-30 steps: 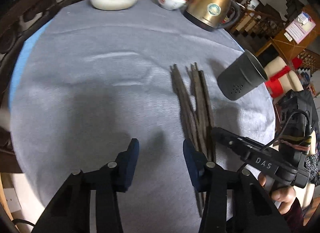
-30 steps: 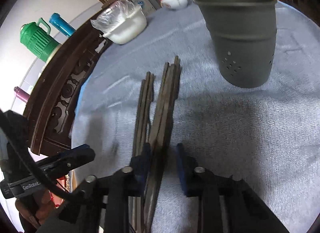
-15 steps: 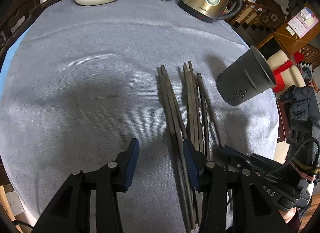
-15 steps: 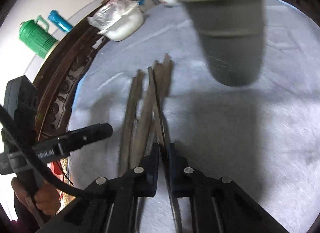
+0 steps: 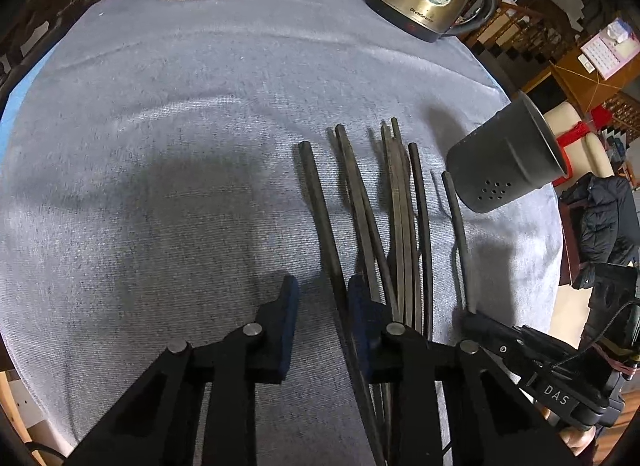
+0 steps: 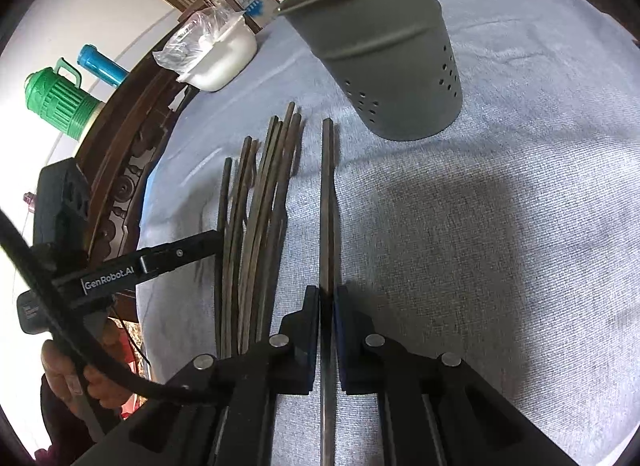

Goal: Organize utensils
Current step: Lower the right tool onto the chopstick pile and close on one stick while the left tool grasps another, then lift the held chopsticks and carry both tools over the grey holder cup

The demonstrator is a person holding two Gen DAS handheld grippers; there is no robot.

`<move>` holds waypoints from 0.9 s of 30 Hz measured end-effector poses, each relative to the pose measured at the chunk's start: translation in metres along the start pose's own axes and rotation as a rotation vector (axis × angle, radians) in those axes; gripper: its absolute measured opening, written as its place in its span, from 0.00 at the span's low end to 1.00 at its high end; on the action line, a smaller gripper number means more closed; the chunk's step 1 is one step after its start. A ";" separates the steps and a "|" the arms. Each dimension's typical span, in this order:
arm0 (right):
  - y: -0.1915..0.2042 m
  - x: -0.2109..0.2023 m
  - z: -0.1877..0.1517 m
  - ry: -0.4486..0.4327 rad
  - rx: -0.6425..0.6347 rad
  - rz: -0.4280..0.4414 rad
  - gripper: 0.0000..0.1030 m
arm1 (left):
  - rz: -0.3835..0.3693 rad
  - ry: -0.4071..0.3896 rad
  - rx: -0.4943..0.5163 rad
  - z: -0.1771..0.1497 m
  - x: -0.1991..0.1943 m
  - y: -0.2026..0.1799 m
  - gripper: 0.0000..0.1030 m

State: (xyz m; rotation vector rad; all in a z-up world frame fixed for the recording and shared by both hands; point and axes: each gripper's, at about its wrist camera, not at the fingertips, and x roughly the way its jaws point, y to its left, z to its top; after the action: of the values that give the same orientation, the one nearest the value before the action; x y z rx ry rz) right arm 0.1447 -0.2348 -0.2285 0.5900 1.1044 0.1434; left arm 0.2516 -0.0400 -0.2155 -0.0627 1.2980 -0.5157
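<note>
one holder [image 6: 384, 53], one chopstick [image 6: 328, 193] in right gripper [image 6: 327, 330] jaws

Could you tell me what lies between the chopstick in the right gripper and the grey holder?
Only bare grey cloth: in the right wrist view the held chopstick ends short of the holder, nothing between.

The right gripper [image 6: 327, 306] pinches one long dark wooden chopstick [image 6: 327, 201], set apart from the fanned bundle of dark chopsticks [image 6: 256, 201] on the grey-blue tablecloth [image 6: 500, 225], near the perforated grey cylindrical utensil holder [image 6: 384, 53].
</note>
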 end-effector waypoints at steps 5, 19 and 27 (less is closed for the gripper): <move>0.010 0.001 0.004 0.004 -0.033 -0.066 0.12 | 0.014 0.021 0.024 -0.001 -0.005 0.008 0.25; 0.026 0.021 0.040 -0.005 -0.068 -0.180 0.19 | 0.002 0.068 -0.066 0.021 -0.006 0.026 0.35; 0.033 0.027 0.048 -0.005 -0.111 -0.213 0.07 | 0.011 0.076 -0.158 0.039 -0.003 0.039 0.09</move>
State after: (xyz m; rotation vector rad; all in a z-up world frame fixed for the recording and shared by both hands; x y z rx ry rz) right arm 0.2044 -0.2148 -0.2178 0.3707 1.1394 0.0178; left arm 0.3002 -0.0139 -0.2148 -0.1684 1.4113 -0.4091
